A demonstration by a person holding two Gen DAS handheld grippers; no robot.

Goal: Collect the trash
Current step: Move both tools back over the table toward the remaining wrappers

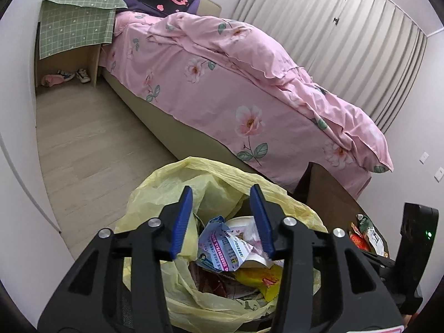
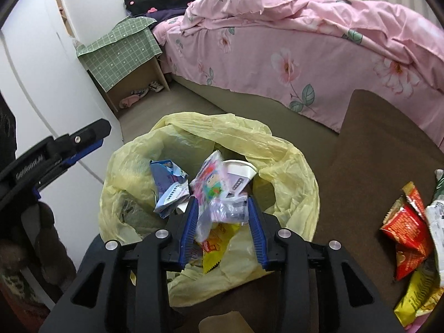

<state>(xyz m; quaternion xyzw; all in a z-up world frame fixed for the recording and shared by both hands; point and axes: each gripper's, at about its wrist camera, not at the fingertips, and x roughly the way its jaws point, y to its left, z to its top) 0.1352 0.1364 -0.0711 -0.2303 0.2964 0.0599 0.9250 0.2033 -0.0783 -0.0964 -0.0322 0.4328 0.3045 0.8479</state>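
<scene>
Both hand-held grippers are hanging over the yellow trash bag (image 2: 288,166), which is sitting beside the counter (image 2: 369,149). The right hand-held gripper (image 2: 223,211) is standing part open over a clear wrapper (image 2: 205,222) lying on the pile, looks like a drop-off. The left hand-held gripper (image 1: 222,202) is gaping too, holding nothing. Next is probably reaching for the snack packets (image 2: 405,222) waiting on the counter.

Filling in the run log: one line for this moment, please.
left gripper: open over yellow trash bag | right gripper: open, clear wrapper between fingers | snack wrappers outside
</scene>
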